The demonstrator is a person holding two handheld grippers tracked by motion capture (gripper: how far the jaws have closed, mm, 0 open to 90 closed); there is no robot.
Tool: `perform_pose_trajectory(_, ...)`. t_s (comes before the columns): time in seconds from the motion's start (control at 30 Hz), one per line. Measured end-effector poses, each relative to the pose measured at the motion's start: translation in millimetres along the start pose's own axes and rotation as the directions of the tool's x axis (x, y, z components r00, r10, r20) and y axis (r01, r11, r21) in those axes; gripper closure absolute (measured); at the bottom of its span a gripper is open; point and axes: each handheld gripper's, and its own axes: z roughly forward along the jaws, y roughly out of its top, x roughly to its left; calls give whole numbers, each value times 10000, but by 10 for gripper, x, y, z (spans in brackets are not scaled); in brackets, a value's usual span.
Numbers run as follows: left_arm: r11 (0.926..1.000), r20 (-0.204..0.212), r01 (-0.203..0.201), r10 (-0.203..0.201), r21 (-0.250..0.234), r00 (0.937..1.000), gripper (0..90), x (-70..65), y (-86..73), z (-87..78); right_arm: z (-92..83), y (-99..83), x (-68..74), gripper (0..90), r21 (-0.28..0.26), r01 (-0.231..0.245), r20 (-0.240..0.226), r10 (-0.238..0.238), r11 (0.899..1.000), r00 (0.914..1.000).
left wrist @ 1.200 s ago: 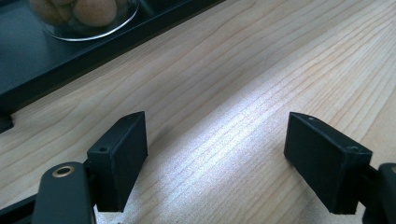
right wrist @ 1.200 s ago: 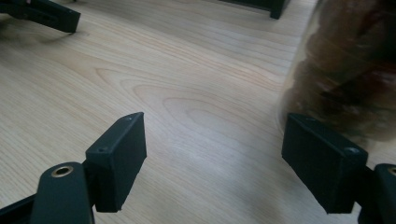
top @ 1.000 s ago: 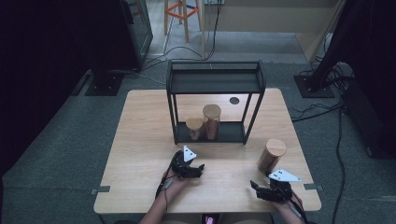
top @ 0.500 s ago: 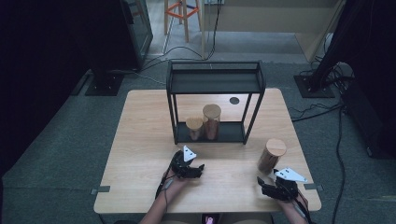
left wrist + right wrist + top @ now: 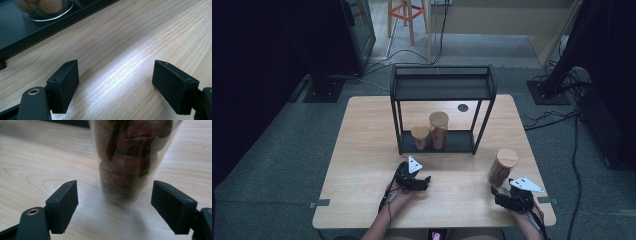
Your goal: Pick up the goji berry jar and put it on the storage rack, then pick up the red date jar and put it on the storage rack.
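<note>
A clear jar with a wooden lid [image 5: 502, 165] stands on the wooden table [image 5: 362, 150] at the right. It holds dark brown pieces and stands upright [image 5: 127, 160] just ahead of my right gripper [image 5: 113, 203], which is open with nothing between its jaws. In the high view my right gripper [image 5: 501, 196] sits near the table's front edge, just short of the jar. My left gripper [image 5: 424, 182] rests open at the front middle, its jaws [image 5: 115, 85] over bare wood. Two more lidded jars, a short one [image 5: 420, 137] and a tall one [image 5: 438, 129], stand on the black shelf's bottom tier.
The black metal shelf [image 5: 442, 87] stands at the table's back middle; its base edge [image 5: 30, 32] with a glass jar bottom [image 5: 45, 8] lies ahead of my left gripper. A dark round spot [image 5: 463, 107] marks the table behind the shelf. Cables and stands crowd the floor around.
My right gripper has shifted rightward and slightly forward, lining up in front of the right-hand jar. The left gripper has stayed put.
</note>
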Motion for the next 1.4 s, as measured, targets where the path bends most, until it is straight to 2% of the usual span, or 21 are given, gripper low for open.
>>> perform_pose_trajectory(0.2,10000,5,16,-16,-3,10000,214,1,0,1,-6,-4,-26,203,-368,-506,20,508,9980,9987)
perform_pose_trajectory(0.5,10000,14,16,-16,4,10000,215,2,-1,-1,47,68,21,195,-406,-220,194,228,9989,9996)
perform_pose_trajectory(0.7,10000,16,23,-23,4,10000,214,2,-1,-1,77,81,39,184,-519,-378,297,393,9979,9988)
perform_pose_trajectory(1.07,10000,36,62,-62,30,10000,214,2,-4,-9,130,155,73,182,-620,-264,652,305,9977,9974)
perform_pose_trajectory(1.4,10000,52,86,-86,28,9999,214,6,-4,-8,152,151,85,181,-691,-203,748,255,9974,9969)
